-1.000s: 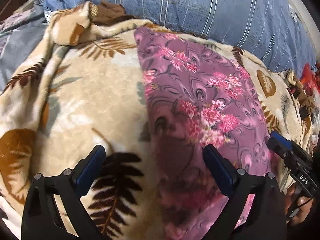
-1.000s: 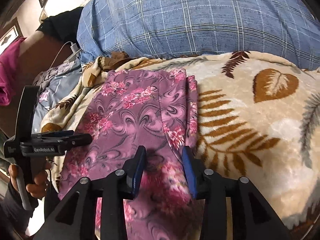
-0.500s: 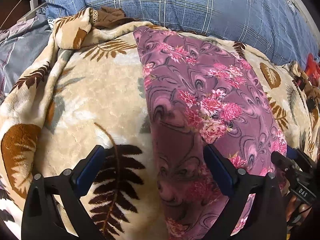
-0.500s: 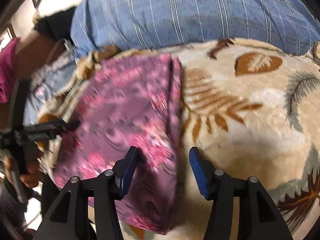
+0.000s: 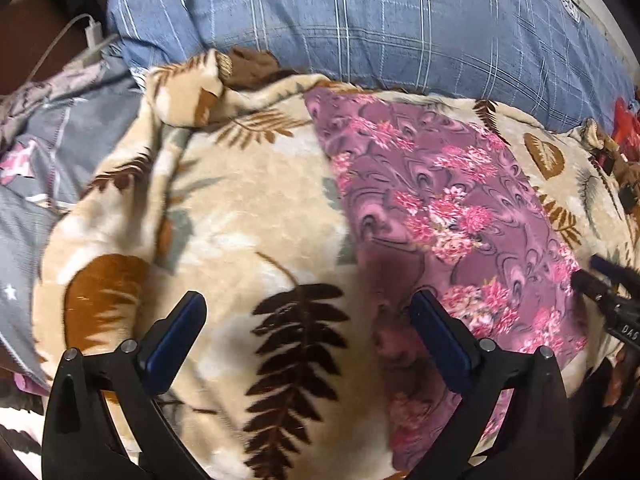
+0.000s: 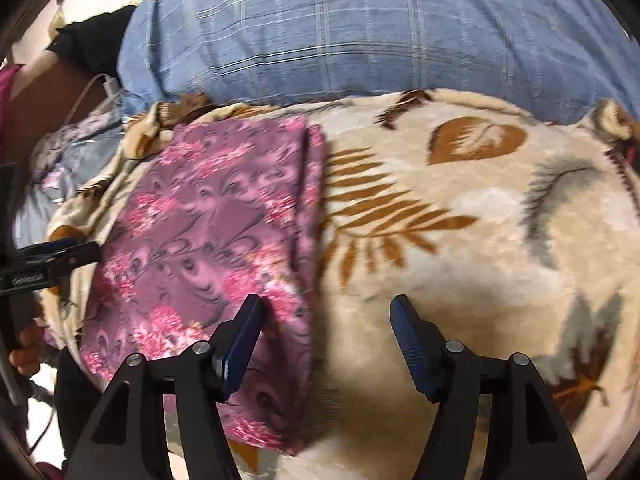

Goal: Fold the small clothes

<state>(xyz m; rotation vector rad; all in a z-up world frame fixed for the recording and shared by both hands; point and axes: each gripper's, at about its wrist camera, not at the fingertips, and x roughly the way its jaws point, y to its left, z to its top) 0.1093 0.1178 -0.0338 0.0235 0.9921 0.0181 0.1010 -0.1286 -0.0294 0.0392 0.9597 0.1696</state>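
A purple garment with pink flowers (image 5: pixel 448 208) lies folded into a long strip on a beige leaf-print blanket (image 5: pixel 240 216). It also shows in the right wrist view (image 6: pixel 216 240). My left gripper (image 5: pixel 308 320) is open and empty, above the blanket at the strip's left edge. My right gripper (image 6: pixel 326 320) is open and empty, above the strip's right edge near its close end. The right gripper's tip shows in the left wrist view (image 5: pixel 604 284), and the left gripper shows in the right wrist view (image 6: pixel 56 256).
A blue checked pillow (image 5: pixel 380 24) lies along the back, also in the right wrist view (image 6: pixel 360 32). Grey patterned bedding (image 5: pixel 52 140) and a white charger cable (image 5: pixel 88 36) are at the left. The blanket (image 6: pixel 480 220) stretches wide to the right.
My right gripper has opened wide, let go of the garment and shifted right over its edge. My left gripper has stayed open and pulled back slightly.
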